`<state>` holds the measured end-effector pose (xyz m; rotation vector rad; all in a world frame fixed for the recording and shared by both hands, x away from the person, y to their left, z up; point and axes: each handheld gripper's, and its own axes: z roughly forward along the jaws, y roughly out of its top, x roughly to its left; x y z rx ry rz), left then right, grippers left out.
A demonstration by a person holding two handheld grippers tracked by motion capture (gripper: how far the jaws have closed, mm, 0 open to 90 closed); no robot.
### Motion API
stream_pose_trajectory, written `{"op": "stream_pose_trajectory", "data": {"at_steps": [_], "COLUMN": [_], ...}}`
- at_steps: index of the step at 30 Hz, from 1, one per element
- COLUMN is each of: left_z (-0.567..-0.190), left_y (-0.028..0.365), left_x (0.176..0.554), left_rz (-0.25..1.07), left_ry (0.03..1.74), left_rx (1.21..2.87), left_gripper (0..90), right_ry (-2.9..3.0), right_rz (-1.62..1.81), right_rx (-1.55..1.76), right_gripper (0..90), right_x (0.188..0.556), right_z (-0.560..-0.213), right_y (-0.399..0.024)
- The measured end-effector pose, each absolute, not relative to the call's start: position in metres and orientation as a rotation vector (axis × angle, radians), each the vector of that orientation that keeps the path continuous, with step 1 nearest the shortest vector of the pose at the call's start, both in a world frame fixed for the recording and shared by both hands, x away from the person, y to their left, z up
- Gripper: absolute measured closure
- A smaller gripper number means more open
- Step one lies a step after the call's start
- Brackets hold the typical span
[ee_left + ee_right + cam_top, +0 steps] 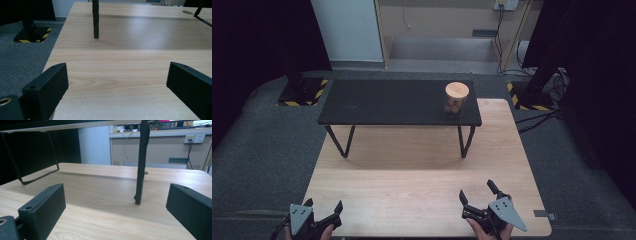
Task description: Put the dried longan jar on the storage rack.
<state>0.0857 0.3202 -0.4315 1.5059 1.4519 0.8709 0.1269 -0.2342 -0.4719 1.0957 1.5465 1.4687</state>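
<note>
The jar, wooden-lidded, stands on the right end of the black shelf, well apart from both tongs. The left tongs and right tongs gape wide, holding nothing, low over the desk near its front edge.

Lab recording bay, black curtains, hazard-taped stand bases, grey carpet

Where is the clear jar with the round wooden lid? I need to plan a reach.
In the high view, the clear jar with the round wooden lid stands at the right end of the black raised shelf, far beyond the right gripper.
</note>
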Motion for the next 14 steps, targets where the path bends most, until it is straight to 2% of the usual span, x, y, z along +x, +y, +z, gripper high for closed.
{"op": "stream_pose_trajectory", "data": {"at_steps": [14], "left_z": [-0.4285], "left_y": [0.3195], "left_x": [0.0824], "left_rz": [0.875], "left_ry": [1.439], "left_rx": [1.493], "left_gripper": [2.7], "right_ry": [1.541], "right_rz": [1.480], "right_rx": [1.100], "right_gripper": [2.8], "right_x": [0.1264], "right_z": [-0.4700], "right_y": [-0.2346]}}
